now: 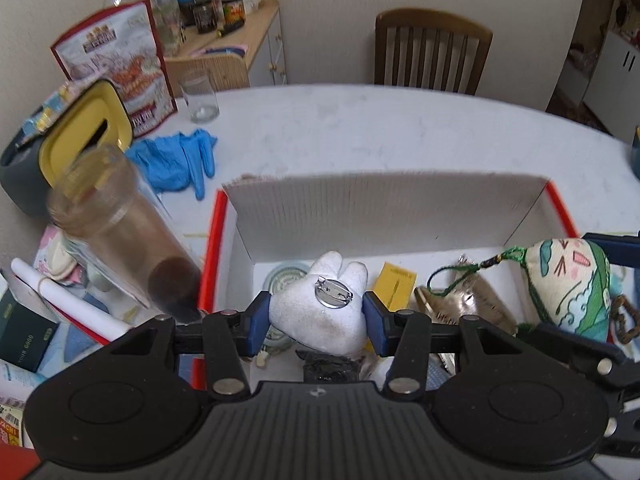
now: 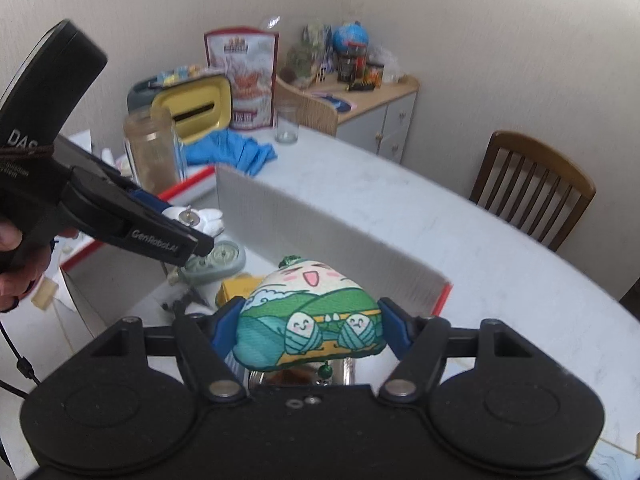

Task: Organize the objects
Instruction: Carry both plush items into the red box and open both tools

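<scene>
1. A white plush brooch (image 1: 318, 312), its metal pin back facing up, is being pinched between the blue pads of the left gripper (image 1: 317, 320) above the open white cardboard box (image 1: 384, 204).
2. A printed zongzi-shaped sachet (image 2: 310, 320), decorated with smiling dumpling faces and green leaves, is being clamped between the pads of the right gripper (image 2: 310, 330), also over the box.
3. The sachet's green cord loop (image 1: 456, 276) is being seen hanging toward the left gripper in the left wrist view.
4. A round grey-green tape measure (image 2: 218, 262) and a yellow card (image 1: 394, 286) are being kept on the box floor beneath the held items.
5. A clear glass jar (image 1: 120, 232) is being shown just beside the box's red-edged left wall.
6. Blue gloves (image 1: 178, 164), a small drinking glass (image 1: 199, 96) and a yellow-lidded tissue box (image 1: 86, 124) are being left on the white table (image 1: 380, 132) beyond the box.
7. A wooden chair (image 1: 432, 50) is being seen behind the table.
</scene>
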Motion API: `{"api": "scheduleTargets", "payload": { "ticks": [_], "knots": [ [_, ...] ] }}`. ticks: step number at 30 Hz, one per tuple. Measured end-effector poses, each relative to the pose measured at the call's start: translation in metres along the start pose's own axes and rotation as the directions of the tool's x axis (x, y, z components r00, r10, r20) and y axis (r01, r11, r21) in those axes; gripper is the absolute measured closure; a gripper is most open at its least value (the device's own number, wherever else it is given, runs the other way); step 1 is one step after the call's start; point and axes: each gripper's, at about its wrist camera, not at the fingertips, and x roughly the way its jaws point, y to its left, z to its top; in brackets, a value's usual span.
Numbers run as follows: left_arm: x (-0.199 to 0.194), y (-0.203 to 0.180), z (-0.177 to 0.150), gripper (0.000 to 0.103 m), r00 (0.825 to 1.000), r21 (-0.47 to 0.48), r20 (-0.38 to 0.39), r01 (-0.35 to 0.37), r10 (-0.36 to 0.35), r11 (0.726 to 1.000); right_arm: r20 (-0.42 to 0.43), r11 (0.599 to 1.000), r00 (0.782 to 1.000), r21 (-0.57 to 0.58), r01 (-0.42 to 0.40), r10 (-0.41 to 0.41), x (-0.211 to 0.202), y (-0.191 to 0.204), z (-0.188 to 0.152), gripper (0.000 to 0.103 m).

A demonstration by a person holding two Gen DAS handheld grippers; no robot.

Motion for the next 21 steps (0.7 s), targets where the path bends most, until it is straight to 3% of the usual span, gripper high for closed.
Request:
{"api": "scheduleTargets", "payload": {
  "ticks": [15, 21],
  "knots": [
    [0.038, -0.007, -0.015, 0.054, 0.997, 0.037, -0.08, -0.001, 0.004, 0.999, -0.136, 0.998, 0.99, -0.051, -0.033, 0.026, 0.044, 0.021, -0.02, 0.03],
    [0.042, -0.008, -0.023, 0.054, 0.995, 0.029, -0.097, 0.01, -0.008, 1.0, -0.16, 0.999, 0.986, 0.013, -0.051, 0.052, 0.051, 0.015, -0.025, 0.029]
  ]
}}
